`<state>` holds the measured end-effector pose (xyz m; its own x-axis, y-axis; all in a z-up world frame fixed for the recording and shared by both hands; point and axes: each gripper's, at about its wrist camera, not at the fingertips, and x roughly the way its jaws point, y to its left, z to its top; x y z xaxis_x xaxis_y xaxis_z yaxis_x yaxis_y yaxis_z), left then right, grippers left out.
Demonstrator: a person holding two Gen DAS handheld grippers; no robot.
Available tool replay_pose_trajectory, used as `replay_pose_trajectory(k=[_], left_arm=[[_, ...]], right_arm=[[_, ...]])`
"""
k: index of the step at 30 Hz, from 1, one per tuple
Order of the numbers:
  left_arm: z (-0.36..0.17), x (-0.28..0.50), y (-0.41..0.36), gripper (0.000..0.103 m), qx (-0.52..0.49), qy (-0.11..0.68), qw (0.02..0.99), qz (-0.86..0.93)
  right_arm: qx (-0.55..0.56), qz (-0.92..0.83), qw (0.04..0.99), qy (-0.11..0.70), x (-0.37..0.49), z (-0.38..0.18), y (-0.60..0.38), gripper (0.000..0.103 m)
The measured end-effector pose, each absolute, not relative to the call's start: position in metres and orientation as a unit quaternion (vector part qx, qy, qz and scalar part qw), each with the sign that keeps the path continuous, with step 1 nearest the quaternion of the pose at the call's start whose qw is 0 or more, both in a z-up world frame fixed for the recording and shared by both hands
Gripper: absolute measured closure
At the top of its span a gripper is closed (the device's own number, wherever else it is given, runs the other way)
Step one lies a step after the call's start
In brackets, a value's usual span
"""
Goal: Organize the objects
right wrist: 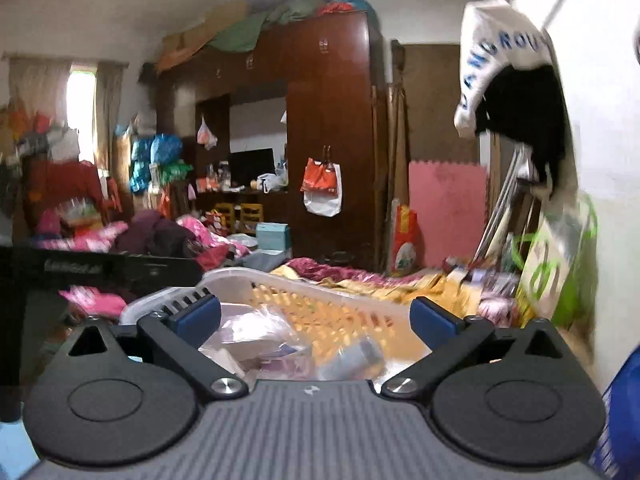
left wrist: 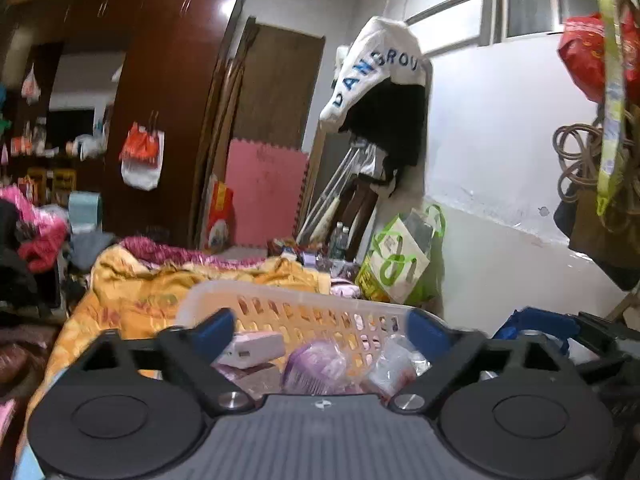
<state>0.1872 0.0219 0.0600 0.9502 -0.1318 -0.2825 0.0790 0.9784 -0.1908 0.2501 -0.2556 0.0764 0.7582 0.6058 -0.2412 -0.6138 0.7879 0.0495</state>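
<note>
White slotted basket (left wrist: 304, 304), frame centre, is holding a pink box (left wrist: 256, 348), purple container (left wrist: 316, 368), plastic bags (right wrist: 256, 332); left gripper (left wrist: 320, 326) and right gripper (right wrist: 316, 314) are gaping wide, gripping nothing.

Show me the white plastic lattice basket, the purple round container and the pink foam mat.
White plastic lattice basket (left wrist: 304, 294): left wrist view, far rim.
Purple round container (left wrist: 316, 366): left wrist view, its side.
Pink foam mat (right wrist: 446, 212): right wrist view, centre.

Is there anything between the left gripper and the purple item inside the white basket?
Nothing visible. The left gripper, fingers open, faces the purple item directly; a pink box and a clear bag only flank it in the white basket.
</note>
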Motion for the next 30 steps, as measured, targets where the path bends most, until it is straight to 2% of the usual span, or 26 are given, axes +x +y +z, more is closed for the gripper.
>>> replay_pose_trajectory(k=[3,8,15,30], left_arm=[[0.065,0.178,0.014,0.0,-0.064,0.143,0.986,-0.056],[0.069,0.171,0.006,0.0,-0.051,0.171,0.982,-0.06],[0.072,0.165,0.004,0.0,-0.038,0.206,0.976,-0.052],[0.064,0.168,-0.012,0.0,-0.012,0.242,0.97,-0.031]], right_arm=[[0.008,0.32,0.938,0.136,0.242,0.082,-0.268,0.0],[0.006,0.251,0.962,0.105,0.218,0.086,-0.272,0.0],[-0.012,0.251,0.943,0.216,0.231,0.09,-0.27,0.0],[-0.023,0.259,0.935,0.24,0.228,0.076,-0.27,0.0]])
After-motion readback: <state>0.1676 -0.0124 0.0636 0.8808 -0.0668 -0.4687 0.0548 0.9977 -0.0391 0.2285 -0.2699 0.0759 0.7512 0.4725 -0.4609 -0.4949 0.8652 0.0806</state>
